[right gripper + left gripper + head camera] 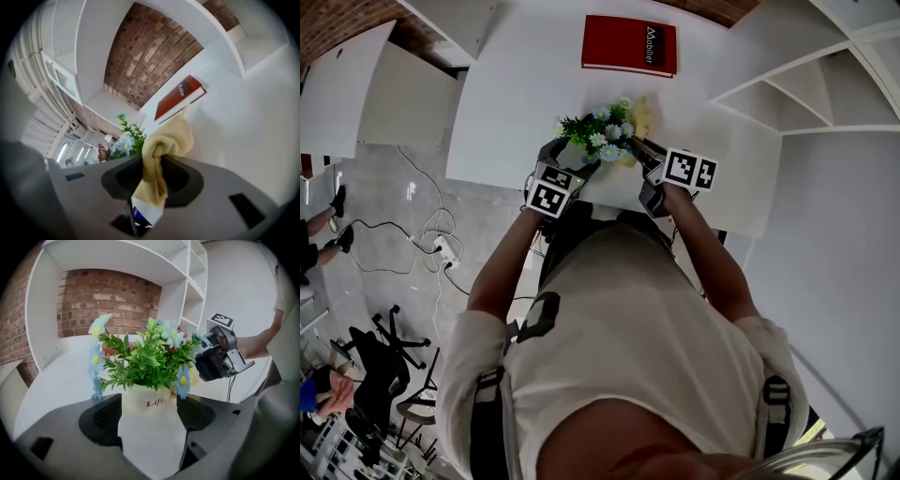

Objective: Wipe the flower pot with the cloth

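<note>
We find the left gripper clamped on the flower pot, steadying it at the table's near edge, while the right gripper pinches the bunched cloth beside it for wiping.

A red book lies flat on the white table, toward its far side.

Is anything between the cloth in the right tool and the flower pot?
Partly. The left tool clamps the flower pot on both sides, and a drooping blue flower hangs over the rim on the side where the right tool holds the cloth.
</note>
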Tool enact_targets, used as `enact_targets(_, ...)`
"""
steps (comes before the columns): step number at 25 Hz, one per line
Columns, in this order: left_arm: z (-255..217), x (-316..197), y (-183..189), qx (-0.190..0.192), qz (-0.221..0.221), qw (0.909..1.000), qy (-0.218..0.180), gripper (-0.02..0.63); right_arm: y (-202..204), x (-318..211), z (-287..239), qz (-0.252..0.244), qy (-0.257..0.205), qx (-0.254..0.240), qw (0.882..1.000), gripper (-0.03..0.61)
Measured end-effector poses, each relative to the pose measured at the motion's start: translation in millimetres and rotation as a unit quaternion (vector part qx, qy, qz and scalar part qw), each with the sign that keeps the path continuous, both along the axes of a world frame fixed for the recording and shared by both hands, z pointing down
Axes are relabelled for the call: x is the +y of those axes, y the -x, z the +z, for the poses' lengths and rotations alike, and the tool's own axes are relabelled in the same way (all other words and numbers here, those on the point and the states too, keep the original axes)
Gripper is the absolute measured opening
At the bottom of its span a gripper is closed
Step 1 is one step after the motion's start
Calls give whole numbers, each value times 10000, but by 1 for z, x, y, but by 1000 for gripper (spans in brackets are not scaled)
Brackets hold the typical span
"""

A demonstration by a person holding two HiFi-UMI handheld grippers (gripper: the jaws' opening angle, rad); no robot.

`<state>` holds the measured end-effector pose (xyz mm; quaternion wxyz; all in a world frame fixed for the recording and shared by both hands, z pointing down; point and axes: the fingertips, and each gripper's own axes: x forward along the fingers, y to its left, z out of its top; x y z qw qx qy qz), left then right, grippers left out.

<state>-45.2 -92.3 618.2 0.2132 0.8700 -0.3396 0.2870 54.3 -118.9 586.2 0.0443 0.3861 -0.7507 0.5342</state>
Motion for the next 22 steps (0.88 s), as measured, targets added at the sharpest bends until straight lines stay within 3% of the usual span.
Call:
enact_targets(5, -4, -5, 25, 49, -473, 9989, 18, 367, -4, 32, 63, -645, 684, 1091, 9896, 124)
enact_targets(10, -4, 4, 42, 145, -778, 9967, 162, 367, -16, 38, 68, -519, 752, 993, 9909, 126)
enact_targets(17, -5, 20, 32, 170, -686, 9974, 166, 367, -38, 29, 55, -341, 584, 1079, 9919, 126)
enact_targets(22, -19, 19, 32, 46, -593, 9982, -29, 366, -63, 10, 14, -264, 88, 1282, 9914, 126)
